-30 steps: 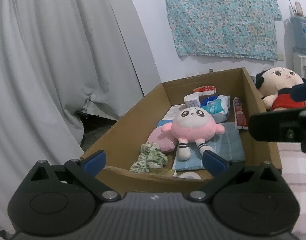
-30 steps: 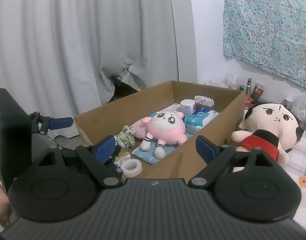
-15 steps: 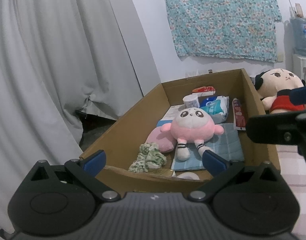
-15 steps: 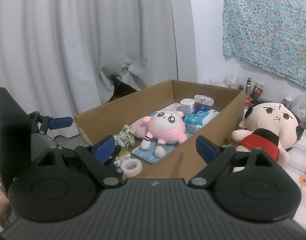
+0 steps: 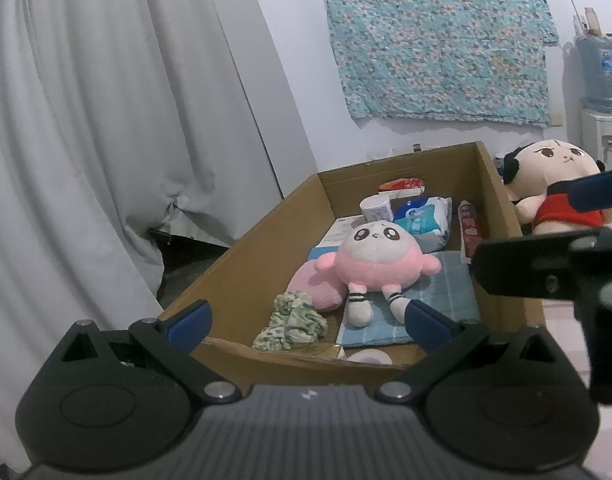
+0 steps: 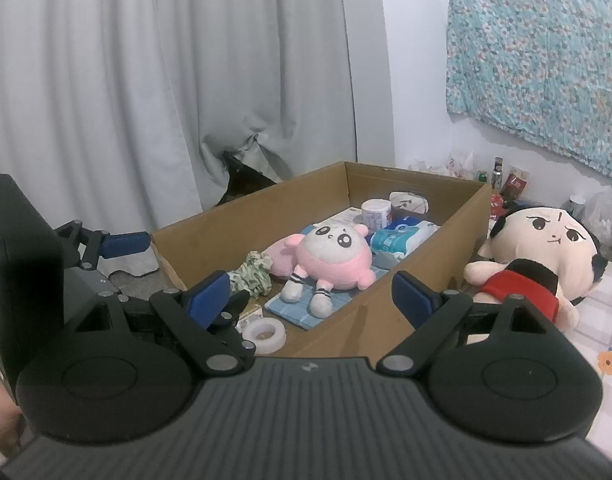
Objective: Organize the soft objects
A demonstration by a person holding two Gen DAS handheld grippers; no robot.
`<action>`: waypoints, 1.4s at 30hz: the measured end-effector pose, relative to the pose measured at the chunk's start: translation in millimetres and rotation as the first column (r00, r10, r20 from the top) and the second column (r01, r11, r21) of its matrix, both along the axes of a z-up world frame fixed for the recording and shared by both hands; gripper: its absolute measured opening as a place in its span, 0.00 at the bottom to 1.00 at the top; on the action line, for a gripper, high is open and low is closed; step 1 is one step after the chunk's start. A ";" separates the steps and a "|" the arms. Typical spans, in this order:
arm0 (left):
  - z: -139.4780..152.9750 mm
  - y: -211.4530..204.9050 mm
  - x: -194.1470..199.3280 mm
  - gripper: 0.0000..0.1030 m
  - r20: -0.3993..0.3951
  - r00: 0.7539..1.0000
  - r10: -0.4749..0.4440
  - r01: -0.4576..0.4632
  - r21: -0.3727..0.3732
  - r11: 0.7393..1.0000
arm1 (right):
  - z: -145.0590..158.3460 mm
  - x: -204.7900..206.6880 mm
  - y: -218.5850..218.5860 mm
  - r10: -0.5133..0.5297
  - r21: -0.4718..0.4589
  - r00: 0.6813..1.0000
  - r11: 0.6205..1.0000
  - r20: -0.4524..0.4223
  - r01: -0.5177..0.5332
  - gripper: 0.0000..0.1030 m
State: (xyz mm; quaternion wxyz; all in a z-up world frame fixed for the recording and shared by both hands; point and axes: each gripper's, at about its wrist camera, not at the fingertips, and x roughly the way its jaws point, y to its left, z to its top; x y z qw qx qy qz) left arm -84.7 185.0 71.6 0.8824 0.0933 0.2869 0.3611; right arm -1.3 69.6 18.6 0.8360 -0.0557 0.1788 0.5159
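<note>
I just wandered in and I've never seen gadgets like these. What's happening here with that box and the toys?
A person holds a two-finger gripper in each hand; both the left gripper and the right gripper are open and hold nothing. They hover at the near end of a cardboard box. In it a pink plush lies on a blue towel, beside a green scrunchie. A big-headed doll in red sits outside the box.

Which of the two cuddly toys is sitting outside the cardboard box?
The big-headed doll in red; it sits on the floor beside the box, while the pink plush lies inside.
</note>
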 end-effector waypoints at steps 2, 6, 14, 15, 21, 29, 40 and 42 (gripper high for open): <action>0.0 1.5 -0.5 1.00 -0.003 1.000 0.000 0.000 -0.015 1.000 | -0.3 -1.5 -0.1 0.002 -0.009 1.000 1.000 0.014 -0.002 0.86; 0.0 2.8 -2.0 1.00 -0.002 1.000 0.005 -0.005 -0.012 1.000 | -0.4 -2.2 -0.2 -0.001 -0.014 1.000 1.000 0.027 0.002 0.86; 1.2 8.2 -7.3 1.00 0.009 1.000 0.019 -0.019 -0.019 1.000 | -0.9 3.6 -2.9 -0.010 -0.001 1.000 1.000 0.000 0.010 0.86; 1.4 8.7 -7.1 1.00 0.010 1.000 0.021 -0.021 -0.021 1.000 | -0.9 4.2 -3.2 -0.011 0.001 1.000 1.000 -0.004 0.011 0.86; 1.4 8.1 -5.6 1.00 0.013 1.000 0.018 -0.018 -0.022 1.000 | 0.0 5.5 -2.7 -0.010 0.007 1.000 1.000 -0.006 0.010 0.86; 0.5 3.3 -3.5 1.00 0.001 1.000 0.007 -0.007 0.008 1.000 | 1.5 3.8 -3.3 -0.006 0.010 1.000 1.000 0.003 0.006 0.86; -0.6 14.0 -2.1 1.00 0.000 1.000 0.004 -0.004 -0.016 1.000 | 1.7 8.3 -4.8 -0.013 0.010 1.000 1.000 -0.013 0.014 0.86; -0.6 17.6 -2.5 1.00 0.008 1.000 0.009 -0.009 -0.043 0.999 | 1.4 8.7 -4.4 -0.015 0.001 1.000 1.000 -0.018 0.015 0.86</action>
